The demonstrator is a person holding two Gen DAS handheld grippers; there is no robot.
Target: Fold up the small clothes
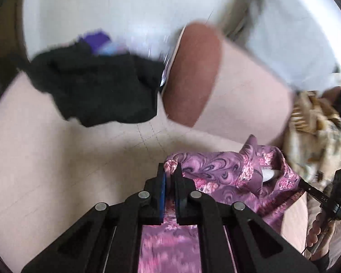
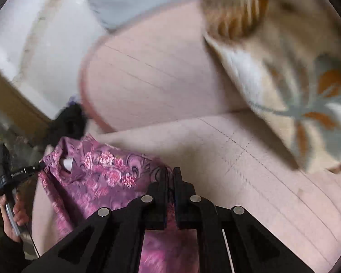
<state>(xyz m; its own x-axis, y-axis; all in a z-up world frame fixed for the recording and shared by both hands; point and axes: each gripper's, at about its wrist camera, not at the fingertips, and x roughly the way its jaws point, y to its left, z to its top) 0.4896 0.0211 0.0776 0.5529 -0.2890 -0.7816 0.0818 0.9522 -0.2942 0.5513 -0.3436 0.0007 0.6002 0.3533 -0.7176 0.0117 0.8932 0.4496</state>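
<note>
A purple and pink floral garment (image 1: pixel 227 170) hangs stretched between my two grippers above a pale pink sofa cushion (image 1: pixel 56 170). My left gripper (image 1: pixel 170 170) is shut on one corner of it, cloth pinched between the pads. My right gripper (image 2: pixel 170 175) is shut on the other corner of the same garment (image 2: pixel 97 170). A white label shows at its neckline (image 1: pixel 269 174). The right gripper shows in the left wrist view at the right edge (image 1: pixel 316 191); the left gripper shows in the right wrist view at the left edge (image 2: pixel 29 170).
A black garment (image 1: pixel 97 84) lies crumpled on the sofa at the back left, with purple cloth (image 1: pixel 95 38) behind it. A brown cushion (image 1: pixel 191 72) stands beside it. A beige leaf-patterned pillow (image 2: pixel 284 86) lies to the right. White floor (image 1: pixel 102 6) lies beyond.
</note>
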